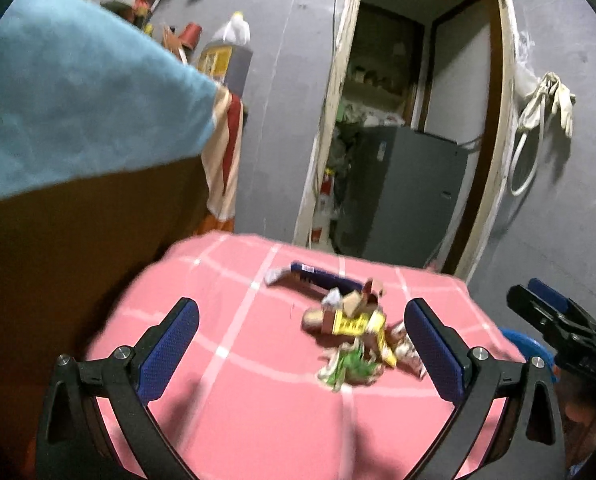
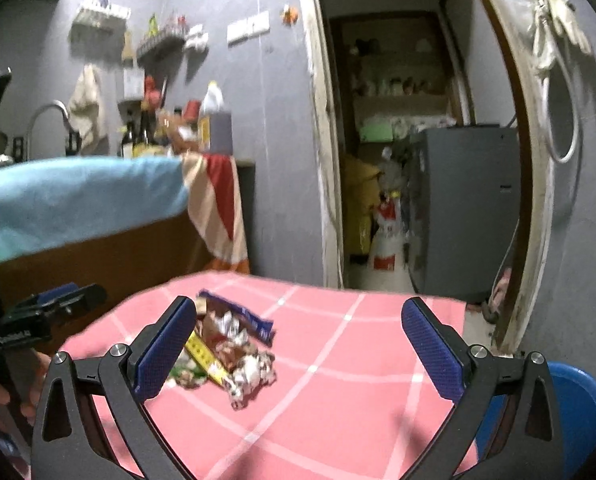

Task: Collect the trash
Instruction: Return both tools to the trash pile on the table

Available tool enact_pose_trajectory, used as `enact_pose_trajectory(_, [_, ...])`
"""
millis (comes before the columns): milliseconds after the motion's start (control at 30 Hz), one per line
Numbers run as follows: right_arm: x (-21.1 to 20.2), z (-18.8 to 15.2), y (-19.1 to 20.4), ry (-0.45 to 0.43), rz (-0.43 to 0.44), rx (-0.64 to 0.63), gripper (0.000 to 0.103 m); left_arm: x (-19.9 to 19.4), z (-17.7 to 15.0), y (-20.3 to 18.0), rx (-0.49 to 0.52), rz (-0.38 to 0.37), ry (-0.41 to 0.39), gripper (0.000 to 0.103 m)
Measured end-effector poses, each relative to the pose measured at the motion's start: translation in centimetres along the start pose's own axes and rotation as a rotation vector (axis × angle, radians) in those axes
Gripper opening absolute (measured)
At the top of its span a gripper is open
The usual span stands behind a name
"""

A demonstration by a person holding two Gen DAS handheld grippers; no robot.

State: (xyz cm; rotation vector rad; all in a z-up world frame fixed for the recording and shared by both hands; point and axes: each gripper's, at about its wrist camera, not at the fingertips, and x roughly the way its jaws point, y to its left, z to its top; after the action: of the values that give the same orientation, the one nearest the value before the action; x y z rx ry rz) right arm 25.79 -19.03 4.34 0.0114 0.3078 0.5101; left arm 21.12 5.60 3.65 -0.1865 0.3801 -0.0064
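Pile of crumpled snack wrappers, yellow, green, brown and white (image 1: 353,340) (image 2: 222,356), lies on the pink cloth with white grid lines (image 1: 234,380) (image 2: 337,380) covering the table. A dark blue wrapper (image 1: 317,276) (image 2: 242,316) lies at the pile's far edge. Left gripper (image 1: 301,344): blue-padded jaws spread wide, nothing held, pile just inside its right finger. Right gripper (image 2: 299,344): also wide open, empty, pile beside its left finger. Blue plastic tub (image 2: 577,404) sits beyond the cloth's right edge.

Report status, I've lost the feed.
Both tongs open, empty: left, right. Wrapper pile untouched on pink cloth. Nothing in the way.
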Motion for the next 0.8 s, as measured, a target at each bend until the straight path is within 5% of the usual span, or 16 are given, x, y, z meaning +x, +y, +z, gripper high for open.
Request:
enact_pose_trajectory(433, [3.6, -1.8, -0.1, 0.195, 0.045, 0.041, 0.099, 2.5, -0.9, -1.0, 0.036, -0.083, 0.193, 0.099])
enact_pose_trajectory(800, [4.9, -2.7, -0.6, 0.263, 0.074, 0.081, 0.082, 5.2, -1.7, -2.5, 0.091, -0.163, 0.363, 0.068])
